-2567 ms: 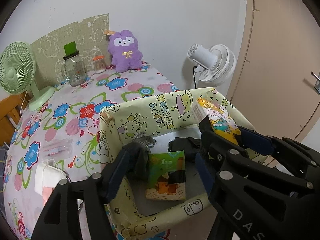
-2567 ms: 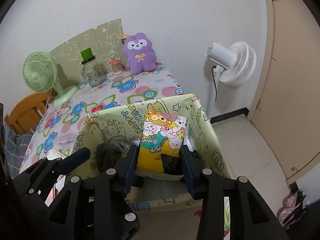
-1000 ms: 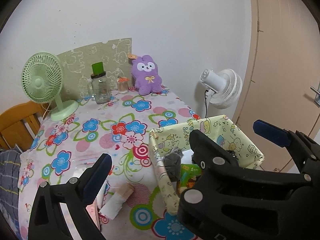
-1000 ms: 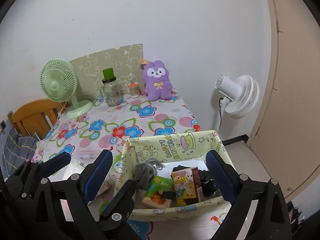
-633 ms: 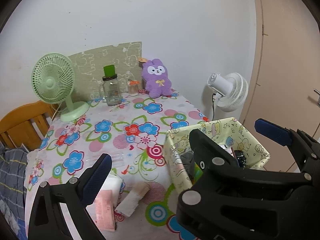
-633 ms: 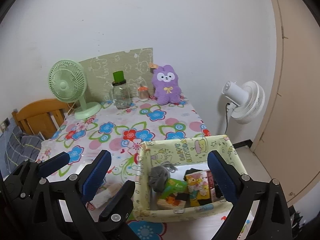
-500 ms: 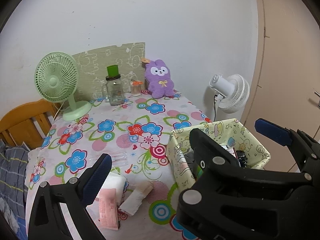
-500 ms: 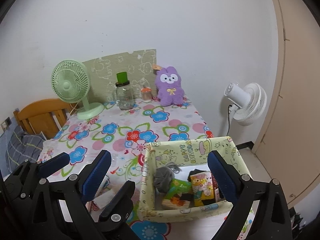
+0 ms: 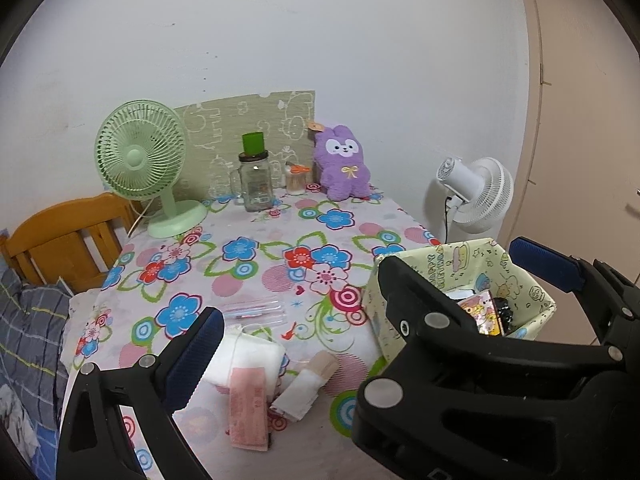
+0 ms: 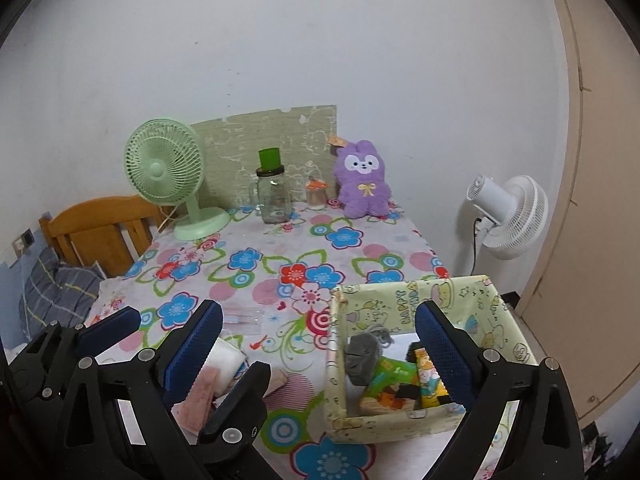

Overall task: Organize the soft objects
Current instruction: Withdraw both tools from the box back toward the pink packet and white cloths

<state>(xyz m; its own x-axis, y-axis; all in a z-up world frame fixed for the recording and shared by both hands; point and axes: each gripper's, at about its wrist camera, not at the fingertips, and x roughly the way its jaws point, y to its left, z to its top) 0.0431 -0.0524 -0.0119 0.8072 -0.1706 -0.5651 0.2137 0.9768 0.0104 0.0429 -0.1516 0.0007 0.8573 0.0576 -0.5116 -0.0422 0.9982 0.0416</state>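
A plain white wall (image 10: 280, 40) backs the flowered tabletop (image 10: 280, 264); a wooden chair (image 10: 104, 228) stands left, a beige door (image 10: 592, 240) right.

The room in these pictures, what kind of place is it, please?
Probably a bedroom or small room in a home. A table with a floral cloth stands against the wall, with a purple plush and a green fan on it. A wooden headboard and a checked pillow are beside the table.
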